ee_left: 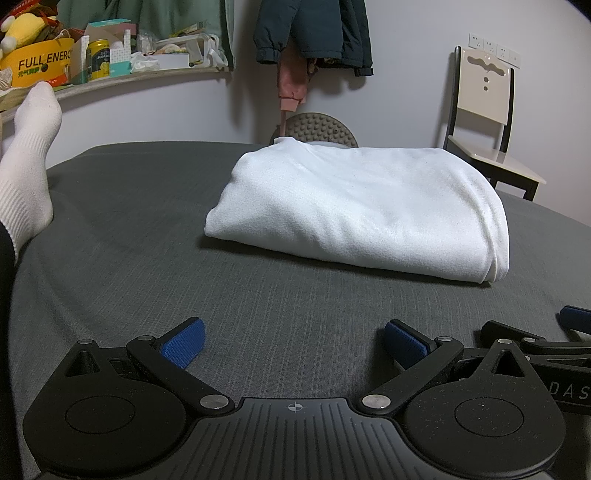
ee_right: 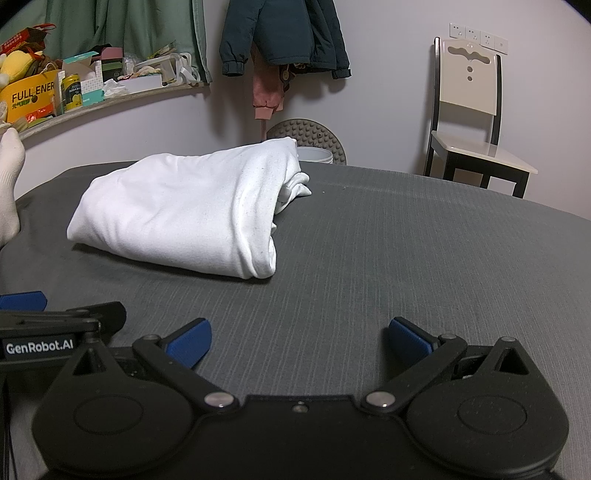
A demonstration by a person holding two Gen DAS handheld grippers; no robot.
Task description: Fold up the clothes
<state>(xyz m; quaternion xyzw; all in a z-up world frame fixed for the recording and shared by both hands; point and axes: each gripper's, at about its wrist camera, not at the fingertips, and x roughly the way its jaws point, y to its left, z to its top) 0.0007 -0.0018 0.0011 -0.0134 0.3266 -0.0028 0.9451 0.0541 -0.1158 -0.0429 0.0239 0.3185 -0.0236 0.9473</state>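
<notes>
Garment (ee_left: 354, 206) folded, ahead of claws | left claw (ee_left: 293, 343) agape | right claw (ee_right: 299, 341) agape

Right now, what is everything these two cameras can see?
Folded garment: one, white, on the bed, touched by neither gripper.
Bed cover: one, dark grey.
Chair: one, cream and black, by the wall.
Jackets: dark teal over pink, hanging on the wall.
Shelf: one, cluttered with boxes and a yellow can.
Sock: one, white, on a foot, at the bed's left.
Left gripper: black, blue pads, open.
Right gripper: same, open.
</notes>
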